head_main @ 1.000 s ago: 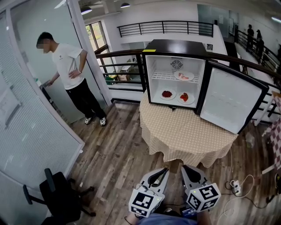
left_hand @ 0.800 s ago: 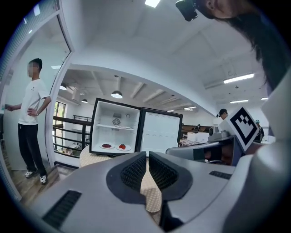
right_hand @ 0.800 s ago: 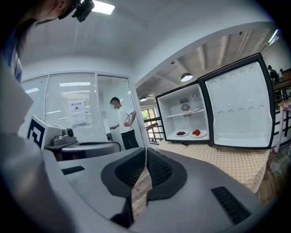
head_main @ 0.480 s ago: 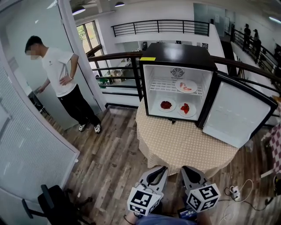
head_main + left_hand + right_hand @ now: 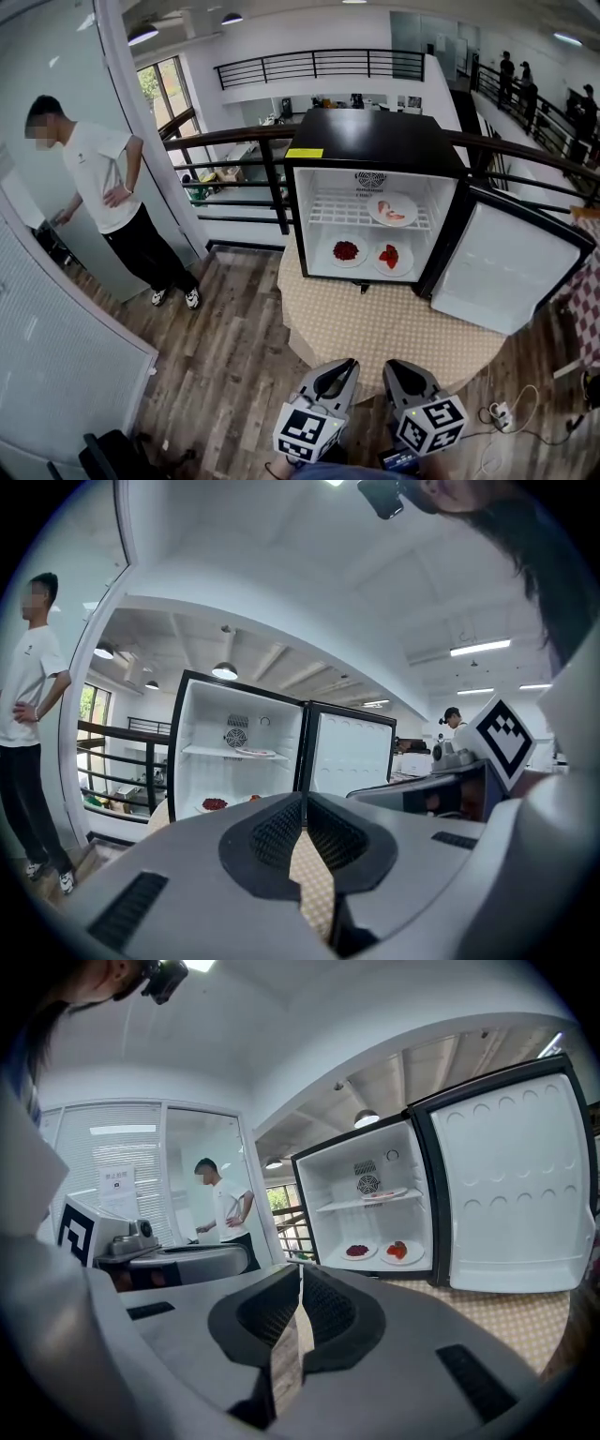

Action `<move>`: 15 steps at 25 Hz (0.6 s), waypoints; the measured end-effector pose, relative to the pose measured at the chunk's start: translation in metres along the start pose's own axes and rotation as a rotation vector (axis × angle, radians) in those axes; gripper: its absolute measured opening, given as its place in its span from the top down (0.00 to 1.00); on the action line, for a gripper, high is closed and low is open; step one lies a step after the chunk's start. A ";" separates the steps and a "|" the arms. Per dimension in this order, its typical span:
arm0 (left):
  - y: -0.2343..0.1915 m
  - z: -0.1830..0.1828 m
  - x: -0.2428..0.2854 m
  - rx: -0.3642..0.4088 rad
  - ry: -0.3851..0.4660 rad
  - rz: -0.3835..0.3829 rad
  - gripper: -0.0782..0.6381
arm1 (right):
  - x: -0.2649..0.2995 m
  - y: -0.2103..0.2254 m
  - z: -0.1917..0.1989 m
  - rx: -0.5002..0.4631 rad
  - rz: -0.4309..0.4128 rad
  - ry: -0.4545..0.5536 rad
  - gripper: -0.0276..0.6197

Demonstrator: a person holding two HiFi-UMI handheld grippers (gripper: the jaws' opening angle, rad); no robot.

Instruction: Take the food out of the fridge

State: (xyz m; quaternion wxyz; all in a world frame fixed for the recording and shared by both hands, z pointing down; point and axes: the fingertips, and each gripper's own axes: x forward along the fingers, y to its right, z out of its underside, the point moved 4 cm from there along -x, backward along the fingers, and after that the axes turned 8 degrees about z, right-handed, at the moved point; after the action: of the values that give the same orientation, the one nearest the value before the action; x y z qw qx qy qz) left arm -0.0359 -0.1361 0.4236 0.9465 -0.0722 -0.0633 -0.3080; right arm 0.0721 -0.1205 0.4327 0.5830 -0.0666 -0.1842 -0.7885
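Jaws pressed together on both grippers, with nothing pinched in either. My left gripper (image 5: 345, 364) and right gripper (image 5: 395, 365) sit low in the head view, side by side, tips aimed at the near edge of the counter (image 5: 375, 328). Both are well apart from the food.

Counter: round, draped in a beige checked cloth, standing on a wood floor (image 5: 234, 356).

Fridge (image 5: 375, 141): small, black outside and white inside, standing on the far part of the counter. Its door (image 5: 506, 272) hangs wide open to the right.

Food, all inside the fridge, on 3 plates:
- upper plate (image 5: 392, 210) on the wire shelf (image 5: 342, 211), right side, holding pale pinkish food
- lower-left plate (image 5: 346, 251) on the fridge's bottom, holding dark red food
- lower-right plate (image 5: 388, 256) just beside it, holding brighter red pieces (I cannot tell what kind)

Surroundings: a person (image 5: 103, 187) in a white T-shirt and dark trousers stands at the far left by a glass partition, 1 hand on the hip. A black railing (image 5: 225, 141) runs behind the fridge. A power strip (image 5: 499, 412) with its cable lies on the floor to my right.
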 end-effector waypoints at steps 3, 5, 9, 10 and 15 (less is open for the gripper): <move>-0.016 -0.002 0.007 0.011 -0.004 0.023 0.85 | 0.017 -0.001 -0.006 0.005 0.020 0.002 0.92; -0.029 -0.004 0.010 0.029 -0.007 0.030 0.85 | 0.029 -0.004 -0.009 0.005 0.029 0.004 0.92; -0.050 -0.007 0.014 0.047 -0.014 0.052 0.85 | 0.048 -0.009 -0.015 0.016 0.055 0.012 0.92; -0.054 -0.008 0.014 0.047 -0.014 0.060 0.85 | 0.050 -0.009 -0.016 0.020 0.064 0.014 0.92; -0.071 -0.003 0.013 0.031 -0.012 0.078 0.85 | 0.063 -0.009 -0.013 0.031 0.094 0.010 0.92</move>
State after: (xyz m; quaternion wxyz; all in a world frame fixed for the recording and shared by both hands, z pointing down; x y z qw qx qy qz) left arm -0.0673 -0.2014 0.4299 0.9584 -0.0620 -0.0709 -0.2693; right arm 0.0456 -0.1796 0.4386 0.6211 -0.0623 -0.1904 -0.7577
